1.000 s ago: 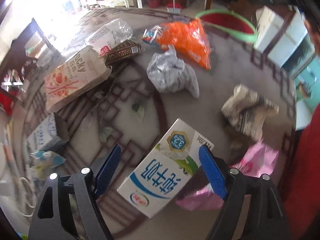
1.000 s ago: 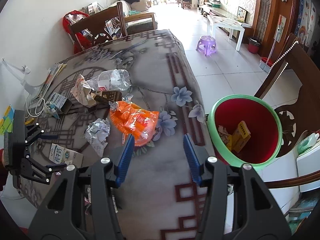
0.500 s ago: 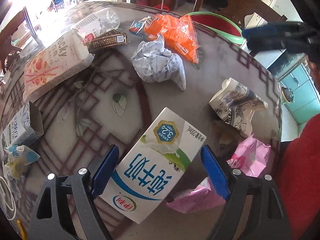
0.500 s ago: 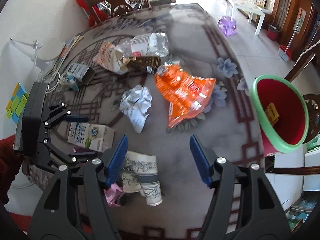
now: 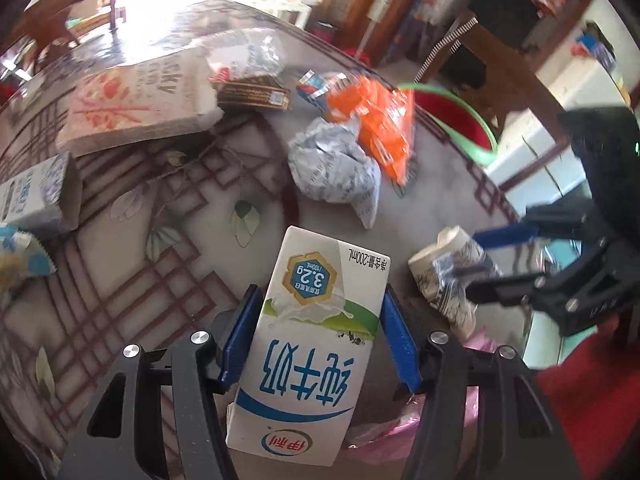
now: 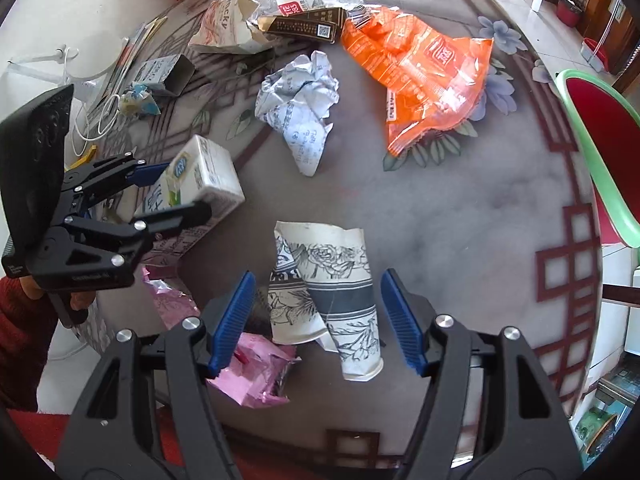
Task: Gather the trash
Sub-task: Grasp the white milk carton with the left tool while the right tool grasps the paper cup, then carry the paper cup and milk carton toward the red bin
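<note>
milk carton (image 5: 316, 344): "3.2g", "200mL", "纯牛奶", "伊利" | torn snack box (image 5: 136, 100): "ocky"

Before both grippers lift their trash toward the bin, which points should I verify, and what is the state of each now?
1. Left gripper around the milk carton: ok, jaws closing, pads at its sides.
2. Left grip firm enough to lift: cannot tell.
3. Right gripper astride the crushed paper cup: ok.
4. Right grip taken: not ok, pads clear of the cup.
5. Pink wrapper free of the right jaws: cannot tell, it lies by one pad.
6. Bin open and beside the table edge: ok.
</note>
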A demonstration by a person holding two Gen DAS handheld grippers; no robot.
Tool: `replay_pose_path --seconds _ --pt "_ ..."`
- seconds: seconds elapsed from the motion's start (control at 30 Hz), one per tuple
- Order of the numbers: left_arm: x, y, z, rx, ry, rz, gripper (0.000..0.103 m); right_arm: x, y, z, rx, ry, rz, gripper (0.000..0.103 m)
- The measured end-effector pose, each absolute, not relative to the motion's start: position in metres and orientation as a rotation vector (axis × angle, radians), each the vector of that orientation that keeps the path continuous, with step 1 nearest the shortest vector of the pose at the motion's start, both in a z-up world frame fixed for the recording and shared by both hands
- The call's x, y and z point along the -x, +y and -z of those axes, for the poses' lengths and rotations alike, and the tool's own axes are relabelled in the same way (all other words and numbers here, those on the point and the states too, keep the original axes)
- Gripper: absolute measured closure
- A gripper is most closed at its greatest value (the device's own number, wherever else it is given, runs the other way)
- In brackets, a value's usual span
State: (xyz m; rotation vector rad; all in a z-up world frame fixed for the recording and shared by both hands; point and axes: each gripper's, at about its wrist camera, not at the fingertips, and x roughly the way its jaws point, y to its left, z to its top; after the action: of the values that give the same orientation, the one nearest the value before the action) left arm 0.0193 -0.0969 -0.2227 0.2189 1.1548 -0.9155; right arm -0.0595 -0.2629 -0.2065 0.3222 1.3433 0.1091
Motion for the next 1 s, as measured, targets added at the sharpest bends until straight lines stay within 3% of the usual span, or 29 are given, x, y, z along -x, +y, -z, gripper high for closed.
replay_pose_path --seconds 0.47,0.53,0.6,1.0 --pt "-0.030 -0.053 0.176 0.227 1.099 0.525 0.049 0.042 -0.242 0.221 -0.255 1.385 -0.196 0.040" --pt "-0.029 -0.055 0.174 0.205 1.091 0.503 0.050 0.040 -0.236 0.221 -0.225 1.379 -0.219 0.049" --pt "-0.026 -0.055 0.173 0.196 1.093 0.493 0.050 0.040 -0.234 0.219 -0.210 1.375 -0.241 0.066" --pt "-0.018 -0.072 0.163 0.215 1.079 0.461 0.050 0.043 -0.252 0.184 -0.250 1.240 -0.261 0.068"
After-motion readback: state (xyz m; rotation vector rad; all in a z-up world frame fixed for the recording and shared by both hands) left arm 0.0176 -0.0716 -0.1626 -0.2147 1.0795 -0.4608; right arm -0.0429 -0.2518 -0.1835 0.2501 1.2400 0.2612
